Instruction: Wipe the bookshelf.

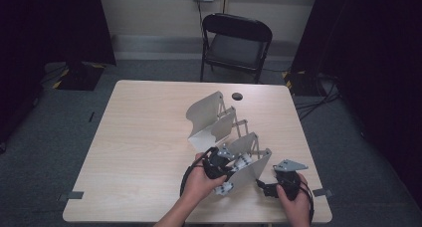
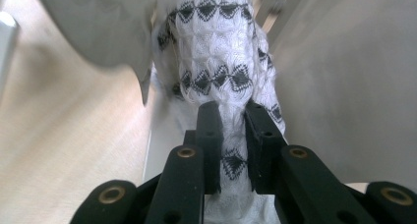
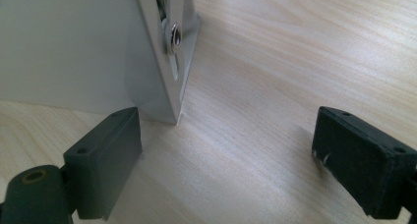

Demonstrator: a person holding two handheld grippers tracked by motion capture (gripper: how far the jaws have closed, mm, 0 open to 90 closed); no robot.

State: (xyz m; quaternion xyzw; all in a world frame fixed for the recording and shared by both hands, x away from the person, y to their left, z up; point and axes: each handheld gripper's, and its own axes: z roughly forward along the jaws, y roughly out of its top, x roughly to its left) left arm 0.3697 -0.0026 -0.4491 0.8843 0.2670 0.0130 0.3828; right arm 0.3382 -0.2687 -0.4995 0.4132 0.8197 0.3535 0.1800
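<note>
- A white knitted cloth (image 2: pixel 216 52) with rows of black diamond shapes is the thing being handled; in the left gripper view it hangs bunched between two pale grey panels of the rack.
- That rack is a folding grey metal rack (image 1: pixel 214 120) with several flat panels joined by slim bars, standing on the table; the cloth sits at its near end, where white and dark patches (image 1: pixel 242 162) show between the last two panels in the high view.
- The left gripper (image 2: pixel 231 130) has its two black jaws drawn close together and clamped on a pinched fold of the cloth, fabric showing above and below the pads.
- In the high view the left gripper (image 1: pixel 217 163) is pressed against the near end of the rack, held in the person's left hand (image 1: pixel 198 183).
- The right gripper (image 3: pixel 226 150) has its jaws wide apart with nothing between them but bare wood; its one pad lies just beside the lower corner of the rack's nearest panel, and whether it touches is not clear.
- In the high view the right gripper (image 1: pixel 271 186), in the right hand (image 1: pixel 294 199), rests low just beside the rack's near right corner.
- The rack stands on a light wooden table (image 1: pixel 139 152).
- Beyond the table's far edge from the rack stands a black folding chair (image 1: pixel 236 43).
</note>
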